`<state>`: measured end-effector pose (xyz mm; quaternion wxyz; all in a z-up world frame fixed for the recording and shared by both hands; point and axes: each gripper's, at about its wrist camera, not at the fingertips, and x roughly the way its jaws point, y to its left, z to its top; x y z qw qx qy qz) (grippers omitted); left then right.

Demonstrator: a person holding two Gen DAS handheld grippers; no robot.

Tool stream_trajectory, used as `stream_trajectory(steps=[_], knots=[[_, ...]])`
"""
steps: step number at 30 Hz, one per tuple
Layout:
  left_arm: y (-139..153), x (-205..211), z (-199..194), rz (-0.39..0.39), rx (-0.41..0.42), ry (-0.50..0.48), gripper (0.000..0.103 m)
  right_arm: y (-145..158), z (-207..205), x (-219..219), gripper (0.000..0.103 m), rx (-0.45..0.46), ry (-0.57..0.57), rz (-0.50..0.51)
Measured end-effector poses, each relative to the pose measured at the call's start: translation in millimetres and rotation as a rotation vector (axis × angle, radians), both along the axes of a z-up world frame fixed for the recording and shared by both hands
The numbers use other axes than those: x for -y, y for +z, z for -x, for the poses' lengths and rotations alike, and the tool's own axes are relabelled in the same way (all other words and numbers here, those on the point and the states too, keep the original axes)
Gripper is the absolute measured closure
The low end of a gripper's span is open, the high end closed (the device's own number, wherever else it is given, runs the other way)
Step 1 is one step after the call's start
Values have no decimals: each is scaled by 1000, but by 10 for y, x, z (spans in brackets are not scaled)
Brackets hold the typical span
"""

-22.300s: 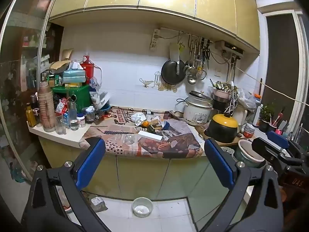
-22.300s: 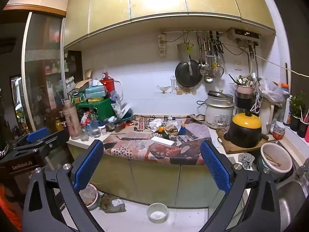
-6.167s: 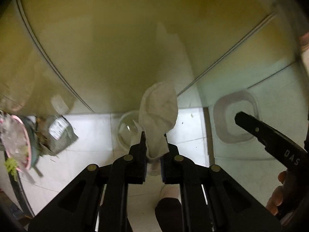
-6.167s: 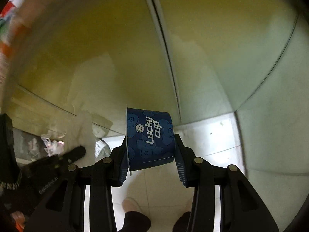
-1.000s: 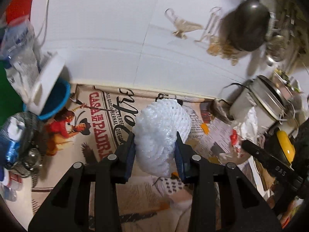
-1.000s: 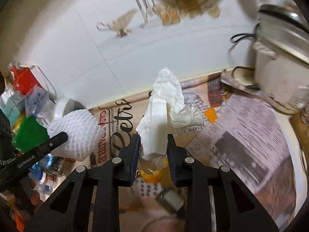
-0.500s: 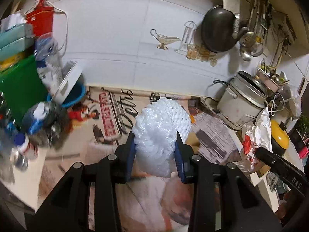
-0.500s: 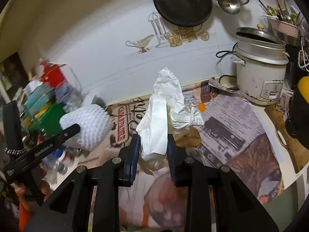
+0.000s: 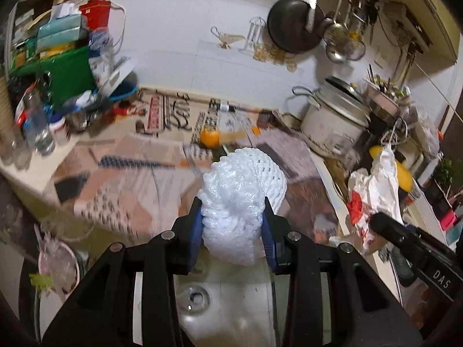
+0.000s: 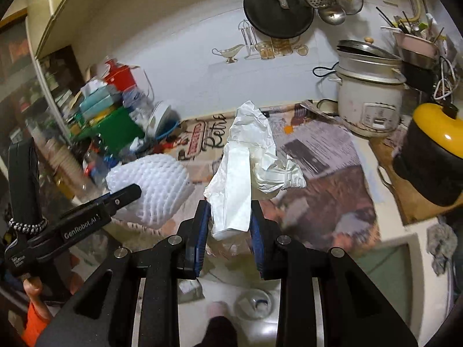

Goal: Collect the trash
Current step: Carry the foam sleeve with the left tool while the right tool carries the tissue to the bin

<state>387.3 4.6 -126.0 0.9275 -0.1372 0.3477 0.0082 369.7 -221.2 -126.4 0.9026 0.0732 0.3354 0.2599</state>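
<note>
Trash held above the newspaper-covered surface (image 10: 324, 156): the rice cooker (image 10: 369, 98) stands at its rear right. A white foam fruit net (image 9: 241, 202) is clamped between the pads of the left tool (image 9: 233, 231), in front of an orange (image 9: 209, 138). A crumpled white plastic bag (image 10: 246, 167) is pinched in the right tool (image 10: 230, 231).

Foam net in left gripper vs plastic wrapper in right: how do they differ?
The foam net is a rounded, bulging white mesh; the plastic wrapper is crumpled, smooth film standing tall and narrow. The net looks wider than the left gripper; the wrapper rises above the right gripper. Both are white and pinched.
</note>
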Motion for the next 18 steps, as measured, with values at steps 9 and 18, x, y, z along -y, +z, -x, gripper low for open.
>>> stream_trajectory(steps=[9, 18], knots=[[-264, 200, 448, -44, -88, 0, 67, -192, 265, 108, 78, -41, 15, 2], [-1172, 33, 313, -53, -213, -74, 67, -1038, 88, -138, 77, -152, -57, 9]])
